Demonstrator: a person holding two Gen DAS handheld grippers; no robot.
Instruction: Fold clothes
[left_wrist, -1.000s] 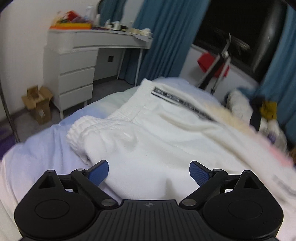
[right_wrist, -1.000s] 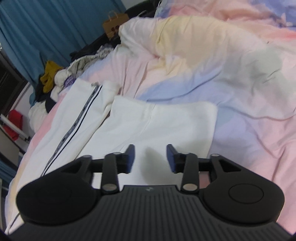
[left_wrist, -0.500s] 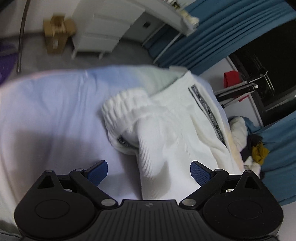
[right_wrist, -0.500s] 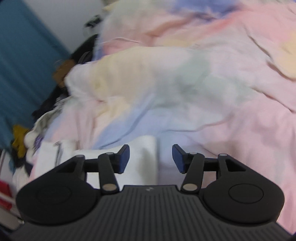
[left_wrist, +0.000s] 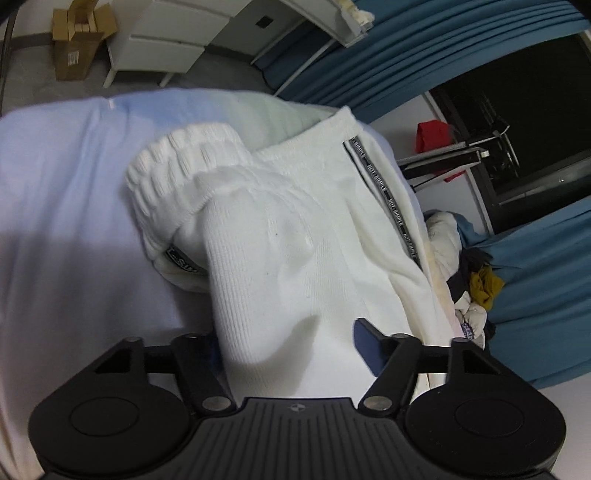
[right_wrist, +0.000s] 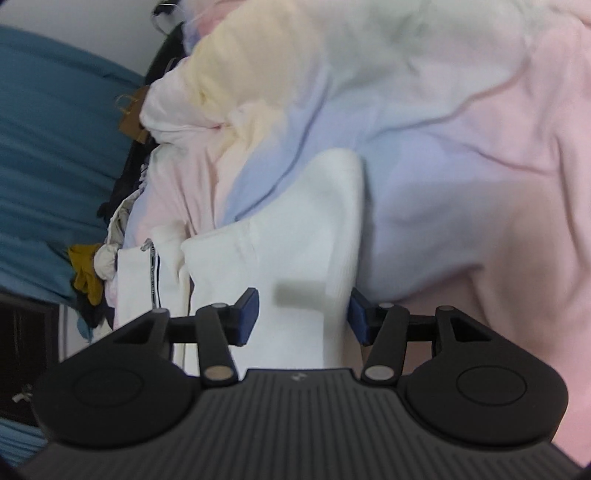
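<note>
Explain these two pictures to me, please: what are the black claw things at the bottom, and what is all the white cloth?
Each picture comes from a camera mounted on a hand-held, two-finger gripper; a person carries one in each hand. The black shape at the bottom is the gripper itself, with blue pads on its fingers.

The left gripper looks at white trousers lying on a bed with a pastel bedcover. You can see their ribbed waistband and a printed side stripe. Its jaws are closing, with a raised fold of the fabric between them.

The right gripper looks at the trousers' other end, with cloth between its fingers. I cannot tell whether it is gripping.
</note>
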